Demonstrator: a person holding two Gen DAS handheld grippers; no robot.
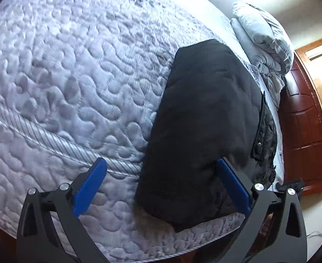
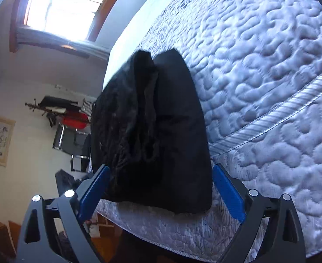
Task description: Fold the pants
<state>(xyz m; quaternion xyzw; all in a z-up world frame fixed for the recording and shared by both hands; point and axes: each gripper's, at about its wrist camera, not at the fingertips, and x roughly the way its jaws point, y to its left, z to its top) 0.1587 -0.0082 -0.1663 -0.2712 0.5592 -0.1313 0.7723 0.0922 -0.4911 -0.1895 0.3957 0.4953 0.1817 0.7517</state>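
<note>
The black pants (image 1: pixel 204 120) lie folded into a compact stack near the front edge of the quilted mattress (image 1: pixel 73 76). My left gripper (image 1: pixel 161 162) hovers open over the stack's near left part. Its right blue pad is over the cloth and its left pad over bare mattress. In the right wrist view the pants (image 2: pixel 176 120) sit between the wide-apart fingers of my right gripper (image 2: pixel 161 167), which is open, its pads flanking the near end. Whether either pad touches the cloth I cannot tell.
A second dark, textured garment (image 1: pixel 266 135) lies against the pants at the mattress edge (image 2: pixel 117 120). A folded grey blanket (image 1: pixel 264 37) sits at the far corner. Beyond the bed are a red-brown wooden door (image 1: pixel 303 120), a chair (image 2: pixel 73 140) and a window (image 2: pixel 62 4).
</note>
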